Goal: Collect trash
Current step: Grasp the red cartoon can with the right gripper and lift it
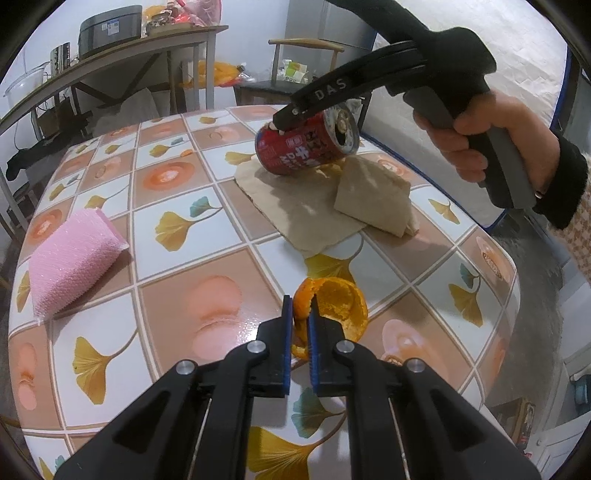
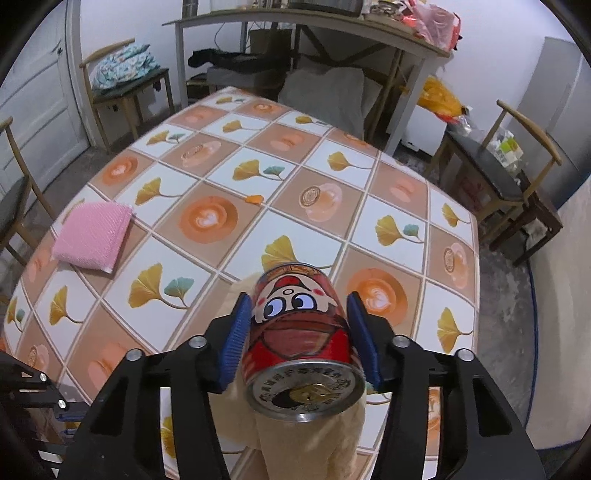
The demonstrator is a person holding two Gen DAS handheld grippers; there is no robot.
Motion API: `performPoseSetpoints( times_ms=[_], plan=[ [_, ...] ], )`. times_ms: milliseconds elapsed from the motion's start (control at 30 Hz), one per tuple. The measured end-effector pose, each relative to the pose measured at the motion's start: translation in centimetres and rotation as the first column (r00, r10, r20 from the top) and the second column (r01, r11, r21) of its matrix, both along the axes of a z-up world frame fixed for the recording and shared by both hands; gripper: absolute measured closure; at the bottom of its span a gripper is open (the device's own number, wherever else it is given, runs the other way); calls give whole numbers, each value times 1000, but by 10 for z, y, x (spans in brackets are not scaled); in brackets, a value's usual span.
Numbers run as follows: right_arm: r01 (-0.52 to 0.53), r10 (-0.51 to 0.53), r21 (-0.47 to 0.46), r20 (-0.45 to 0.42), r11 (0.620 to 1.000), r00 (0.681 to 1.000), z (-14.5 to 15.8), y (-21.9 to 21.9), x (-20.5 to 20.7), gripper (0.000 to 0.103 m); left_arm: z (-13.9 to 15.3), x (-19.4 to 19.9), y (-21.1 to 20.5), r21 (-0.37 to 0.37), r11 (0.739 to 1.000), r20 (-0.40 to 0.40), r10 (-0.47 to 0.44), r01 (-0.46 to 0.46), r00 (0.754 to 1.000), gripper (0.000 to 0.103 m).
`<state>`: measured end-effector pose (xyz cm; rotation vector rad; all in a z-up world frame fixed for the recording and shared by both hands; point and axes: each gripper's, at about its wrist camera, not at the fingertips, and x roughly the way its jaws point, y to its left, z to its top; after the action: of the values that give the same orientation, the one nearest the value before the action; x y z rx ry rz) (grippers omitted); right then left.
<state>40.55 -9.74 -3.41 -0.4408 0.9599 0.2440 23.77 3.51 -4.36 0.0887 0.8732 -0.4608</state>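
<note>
An orange peel (image 1: 338, 308) lies on the tiled table (image 1: 177, 229). My left gripper (image 1: 300, 312) is shut on the peel's near edge. A red drink can (image 1: 306, 146) lies tilted on a sheet of brown paper (image 1: 299, 201). In the right wrist view the can (image 2: 301, 332) sits between the blue pads (image 2: 236, 332) of my right gripper (image 2: 301, 317), which is shut on it, its opened top facing the camera. From the left wrist view the right gripper (image 1: 280, 123) reaches down onto the can. A folded brown paper piece (image 1: 375, 197) lies beside the can.
A pink scrubbing sponge (image 1: 72, 262) lies on the table's left side, also in the right wrist view (image 2: 92, 236). A small orange scrap (image 2: 254, 199) lies mid-table. Chairs (image 2: 506, 162) and a cluttered side table (image 2: 314, 22) stand beyond the table.
</note>
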Motion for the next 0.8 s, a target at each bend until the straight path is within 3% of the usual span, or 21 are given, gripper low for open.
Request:
performPoseSetpoints(
  times_ms=[100, 133, 167, 233, 400, 467, 633, 733, 800],
  plan=[
    [0, 0, -1, 2, 1000, 1000, 1, 0, -2, 64, 2, -1, 1, 0, 1000, 4, 3, -3, 1000, 96],
    [-3, 3, 1, -6, 1000, 1000, 2, 0, -2, 68, 2, -1, 1, 0, 1000, 4, 3, -3, 1000, 96],
    [-4, 4, 4, -19, 1000, 1000, 2, -1, -1, 80, 2, -1, 1, 2, 1000, 3, 3, -3, 1000, 96],
    [5, -3, 22, -74, 1000, 997, 0, -4, 3, 81, 2, -1, 2, 2, 1000, 2, 3, -3, 1000, 96],
    [10, -9, 4, -126, 1000, 992, -7, -7, 7, 41, 1, 0, 5, 3, 1000, -2, 5, -5, 1000, 96],
    [26, -23, 17, -157, 1000, 987, -9, -9, 10, 35, 0, 0, 7, 0, 1000, -6, 8, -8, 1000, 97],
    [191, -168, 81, -233, 978, 958, -10, -32, 19, 28, -2, 1, 9, -6, 1000, -13, 12, -12, 1000, 97],
    [313, -226, 220, -346, 924, 911, -9, -52, 19, 28, -3, 1, 10, -10, 1000, -18, 12, -13, 1000, 97],
    [336, -229, 259, -367, 906, 902, -6, -55, 16, 28, -3, 2, 10, -11, 1000, -20, 13, -13, 1000, 97]
  ],
)
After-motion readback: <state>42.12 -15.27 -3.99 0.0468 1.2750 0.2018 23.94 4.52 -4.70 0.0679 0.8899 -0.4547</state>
